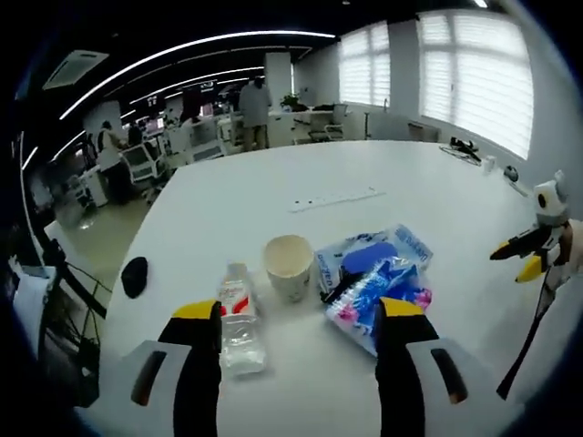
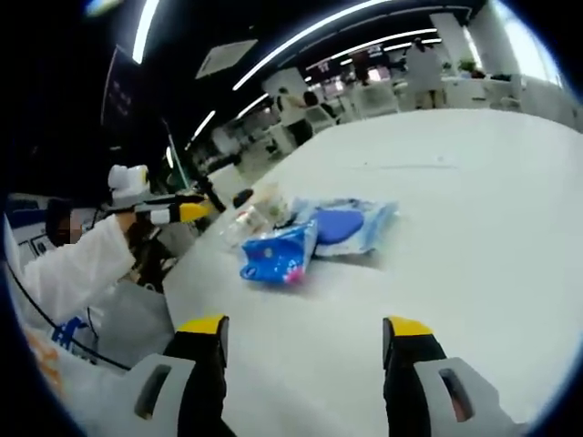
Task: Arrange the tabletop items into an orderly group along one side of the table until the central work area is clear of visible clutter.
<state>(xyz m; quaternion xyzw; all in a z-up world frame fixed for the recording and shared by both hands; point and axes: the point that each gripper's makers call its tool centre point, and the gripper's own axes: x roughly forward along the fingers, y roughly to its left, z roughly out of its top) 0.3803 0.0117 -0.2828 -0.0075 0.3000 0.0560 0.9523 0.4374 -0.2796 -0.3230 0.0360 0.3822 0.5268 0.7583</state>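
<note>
A paper cup (image 1: 289, 264) stands upright near the table's front edge. A clear plastic bottle (image 1: 240, 319) lies on its side to the cup's left, close to my left jaw. To the cup's right lie a clear pack with a blue item (image 1: 375, 253) and a blue and pink packet (image 1: 378, 296), overlapping. My left gripper (image 1: 299, 314) hangs open above them with nothing between its jaws. In the right gripper view, my right gripper (image 2: 305, 328) is open over bare table, short of the blue packet (image 2: 278, 255), the clear pack (image 2: 346, 226), the cup (image 2: 267, 202) and the bottle (image 2: 239, 221).
A white power strip (image 1: 335, 198) lies farther out on the white table (image 1: 437, 182). A small black object (image 1: 134, 276) sits at the table's left edge. The right gripper (image 1: 519, 258) enters from the right. A white sleeve (image 2: 73, 269) holds the left gripper (image 2: 187, 212). Desks and people stand beyond.
</note>
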